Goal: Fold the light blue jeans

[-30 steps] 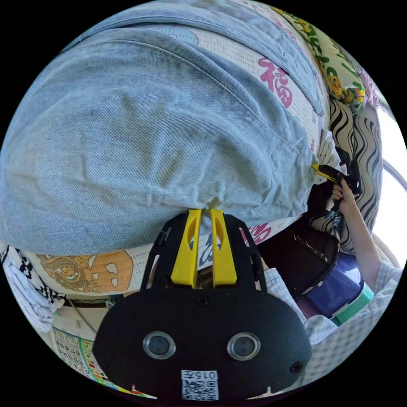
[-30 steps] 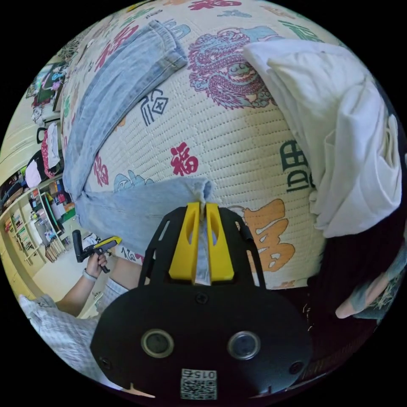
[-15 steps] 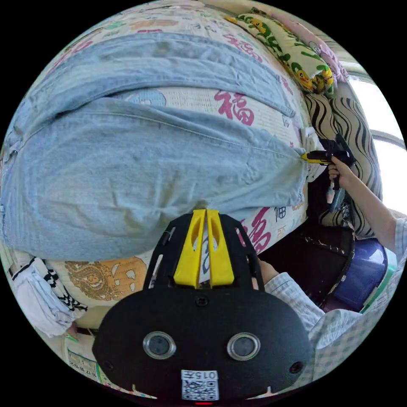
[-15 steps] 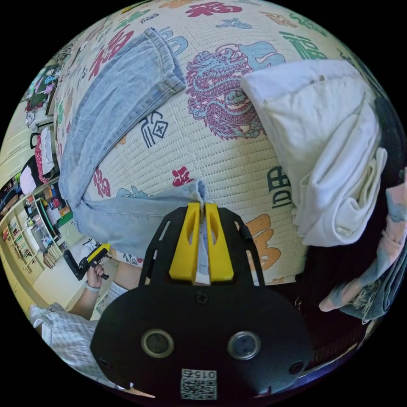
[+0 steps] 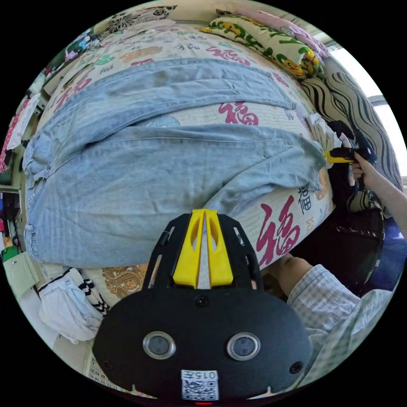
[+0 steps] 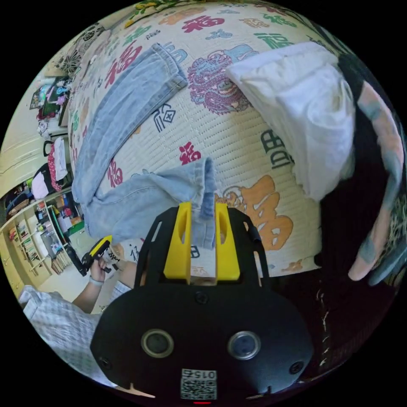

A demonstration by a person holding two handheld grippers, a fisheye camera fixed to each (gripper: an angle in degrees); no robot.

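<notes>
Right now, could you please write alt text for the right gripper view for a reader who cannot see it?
The right hand-held gripper has its yellow jaws parted around the hem of one leg of the light blue jeans, which lie spread on a patterned mat. A heap of white cloth lies on the mat beyond, and the left hand-held gripper shows at the mat's edge.

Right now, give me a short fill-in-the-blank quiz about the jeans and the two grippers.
1. The right gripper has its jaws ___, with a hem of the light blue jeans hanging between them.
2. The folded cloth lying on the mat beyond the jeans is ___ in colour.
3. The left gripper has jaws coloured ___.

Missing words: open; white; yellow
</notes>
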